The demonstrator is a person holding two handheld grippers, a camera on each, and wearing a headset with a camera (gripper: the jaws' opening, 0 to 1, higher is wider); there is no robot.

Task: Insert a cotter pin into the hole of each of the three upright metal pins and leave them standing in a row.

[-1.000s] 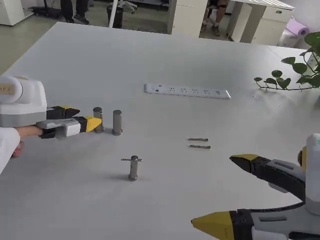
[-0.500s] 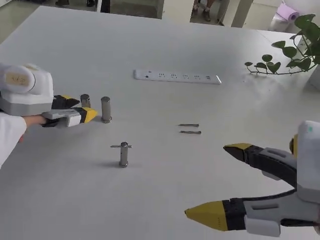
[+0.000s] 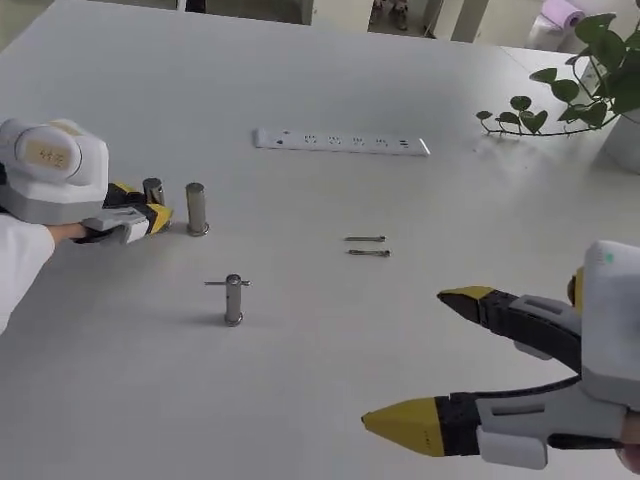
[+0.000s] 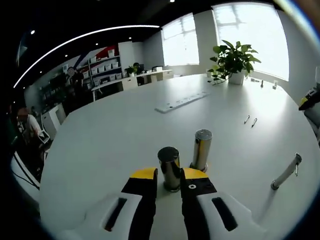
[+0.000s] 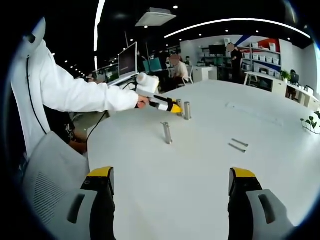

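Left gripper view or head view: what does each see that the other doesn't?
Left gripper view's own: bright windows and a close look at the left gripper's yellow tips either side of a grey metal pin. Head view's own: the person's white sleeve. Shared: another bare metal pin, a pin holding a cotter pin, two loose cotter pins, white power strip, plant.

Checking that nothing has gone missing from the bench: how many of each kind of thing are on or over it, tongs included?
Upright metal pins: 3
Cotter pins: 3, of which 2 loose and 1 through a pin
Power strip: 1
Plant: 1
Tongs: 2
Total: 10
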